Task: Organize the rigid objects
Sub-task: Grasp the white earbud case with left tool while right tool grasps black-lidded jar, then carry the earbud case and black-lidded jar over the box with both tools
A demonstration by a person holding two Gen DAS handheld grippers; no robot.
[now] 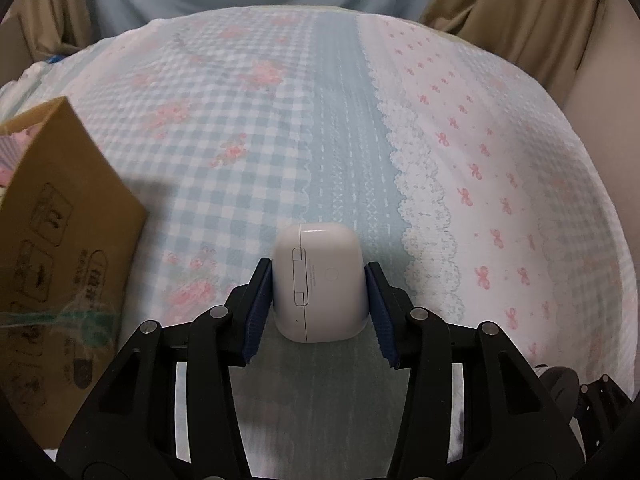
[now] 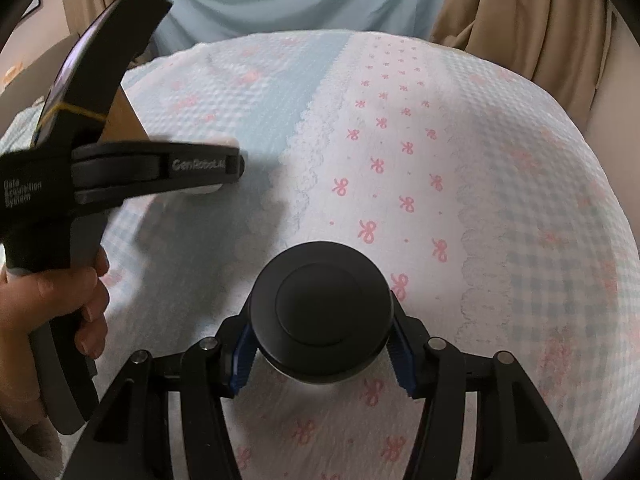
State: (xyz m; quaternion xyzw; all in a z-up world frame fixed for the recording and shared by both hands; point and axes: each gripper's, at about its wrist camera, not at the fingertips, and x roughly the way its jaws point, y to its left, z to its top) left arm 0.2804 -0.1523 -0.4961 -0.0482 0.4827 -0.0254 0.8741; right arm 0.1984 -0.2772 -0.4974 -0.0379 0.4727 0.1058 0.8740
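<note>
both jaws tight: earbud case [image 1: 320, 284], black jar [image 2: 320, 312]

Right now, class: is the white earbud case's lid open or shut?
Shut. On the earbud case, between the left gripper pads, the lid seam shows only as a thin closed line.

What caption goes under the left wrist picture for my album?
Left tongs shut on a white earbud case, on a flowery blanket beside a cardboard box.

Your right tool [image 2: 322, 354] clamps a round black lidded jar [image 2: 320, 316] on the patterned bedspread [image 2: 460, 152]; your left hand [image 2: 52, 312] holds the other tool [image 2: 230, 164].
</note>
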